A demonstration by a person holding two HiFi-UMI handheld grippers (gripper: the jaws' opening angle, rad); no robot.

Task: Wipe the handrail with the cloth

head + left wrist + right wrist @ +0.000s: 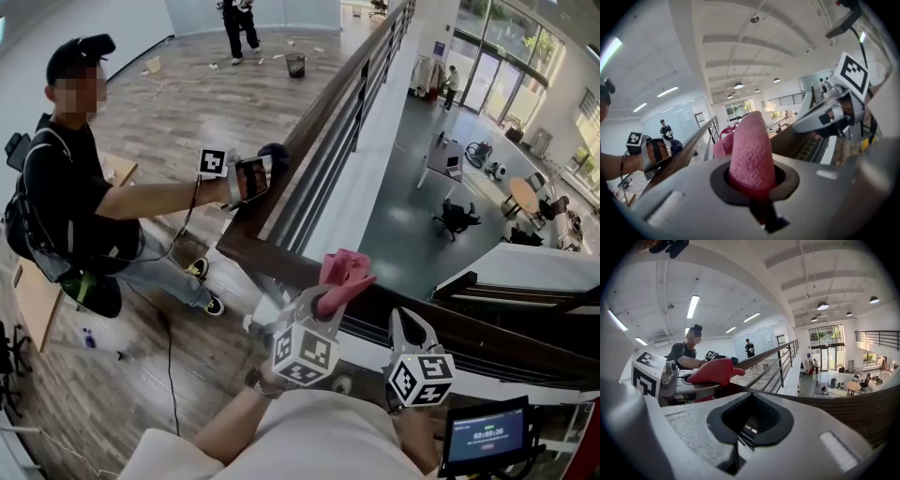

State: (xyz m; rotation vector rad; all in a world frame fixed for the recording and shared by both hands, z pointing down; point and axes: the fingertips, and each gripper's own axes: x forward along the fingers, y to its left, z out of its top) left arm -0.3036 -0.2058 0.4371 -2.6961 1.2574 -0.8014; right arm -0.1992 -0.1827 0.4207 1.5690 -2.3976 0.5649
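The left gripper [323,298] has its fingers clamped on the pink cloth [343,270], which sticks out beyond the fingertips over the corner of the dark wooden handrail [309,122]. The right gripper [410,324] sits just beside it, fingers closed on nothing. The cloth is in hand and at the rail, so the wiping looks to be at or near its start. No view shows which stretch, if any, is already clean.

The head view shows the rail's full run ahead of the fingers, and a second person [80,178] beside it. The left gripper view shows the grip itself. The right gripper view sees the cloth from the side, low over the rail; whether they touch cannot be told.
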